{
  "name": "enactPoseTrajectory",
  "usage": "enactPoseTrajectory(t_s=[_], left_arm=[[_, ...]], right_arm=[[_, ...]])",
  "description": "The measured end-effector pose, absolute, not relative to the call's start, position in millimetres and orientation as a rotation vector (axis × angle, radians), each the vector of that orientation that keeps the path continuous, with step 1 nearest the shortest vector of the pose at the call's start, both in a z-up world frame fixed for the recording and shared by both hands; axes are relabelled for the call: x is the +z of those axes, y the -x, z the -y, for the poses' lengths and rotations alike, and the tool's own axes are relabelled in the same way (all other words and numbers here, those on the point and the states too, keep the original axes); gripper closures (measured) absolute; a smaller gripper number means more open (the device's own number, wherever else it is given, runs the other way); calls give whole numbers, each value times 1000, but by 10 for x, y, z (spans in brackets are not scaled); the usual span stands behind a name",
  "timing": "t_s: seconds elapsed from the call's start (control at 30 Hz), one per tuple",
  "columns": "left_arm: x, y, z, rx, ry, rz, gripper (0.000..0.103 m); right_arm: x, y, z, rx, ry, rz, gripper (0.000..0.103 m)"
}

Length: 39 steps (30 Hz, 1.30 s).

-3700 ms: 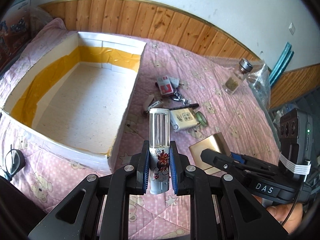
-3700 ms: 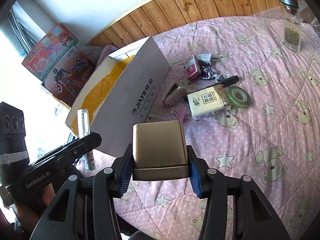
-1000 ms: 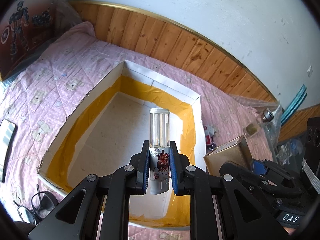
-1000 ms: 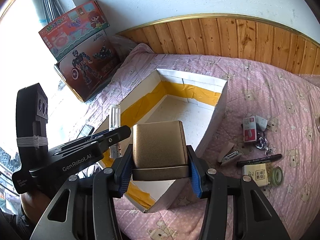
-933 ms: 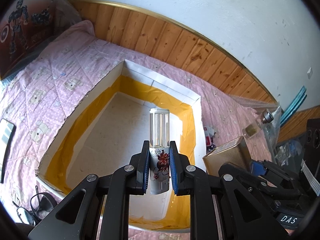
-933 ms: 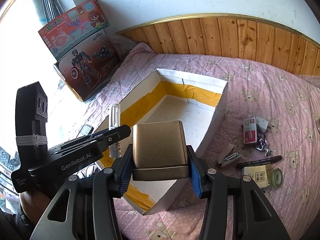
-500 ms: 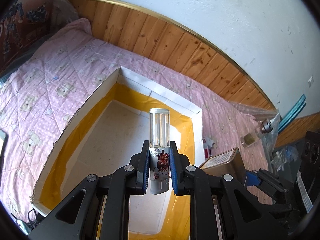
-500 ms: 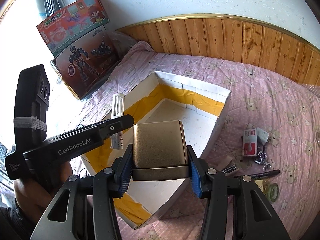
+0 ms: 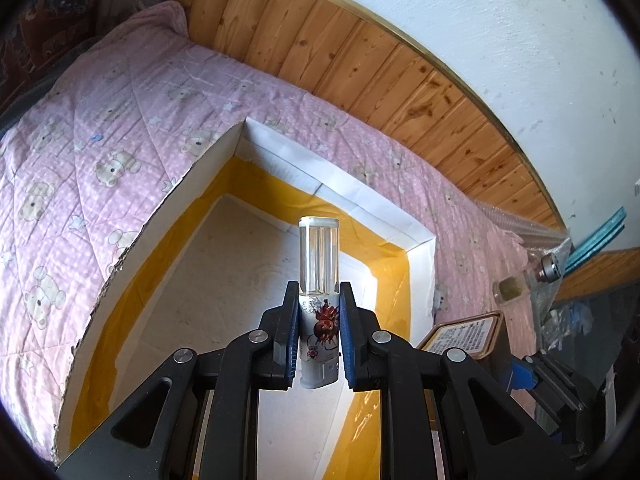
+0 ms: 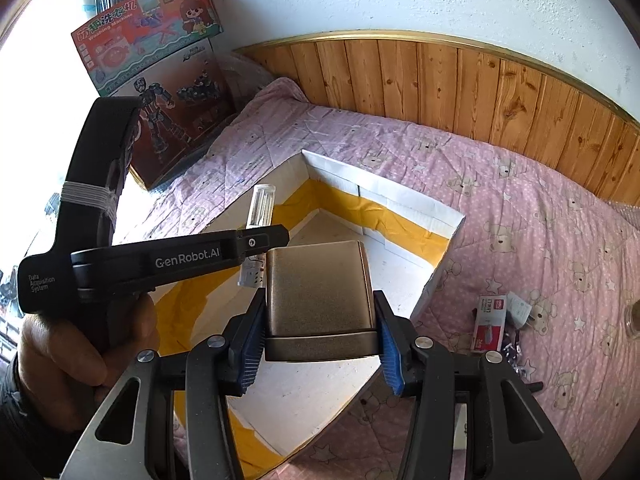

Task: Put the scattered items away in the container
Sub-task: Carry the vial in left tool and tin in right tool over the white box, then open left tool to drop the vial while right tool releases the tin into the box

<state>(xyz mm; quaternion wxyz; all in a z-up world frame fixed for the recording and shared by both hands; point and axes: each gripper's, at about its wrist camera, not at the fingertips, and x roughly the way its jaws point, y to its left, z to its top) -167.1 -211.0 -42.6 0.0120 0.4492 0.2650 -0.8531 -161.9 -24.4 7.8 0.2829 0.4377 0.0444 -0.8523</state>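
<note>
My left gripper (image 9: 319, 336) clamped on clear-capped bottle (image 9: 319, 280), upright, above open cardboard box (image 9: 332, 178). My right gripper (image 10: 320, 338) squeezing gold tin (image 10: 318, 284) between blue pads, over box's near corner. Box sits on pink bear quilt (image 10: 540, 216). Red-white packet (image 10: 490, 322) lies on quilt, right of box.
</note>
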Motion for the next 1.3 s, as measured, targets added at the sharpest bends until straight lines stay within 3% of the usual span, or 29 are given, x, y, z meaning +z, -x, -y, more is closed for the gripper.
enactPoseTrajectory(t_s=[0.57, 1.3], left_arm=[[-879, 1961, 2284, -2526, -1538, -1002, 85], [-1188, 2218, 2197, -2433, -1655, -874, 85]], right_arm=[[-226, 2170, 548, -2221, -1213, -361, 53], [-907, 2667, 829, -2065, -1423, -739, 52]])
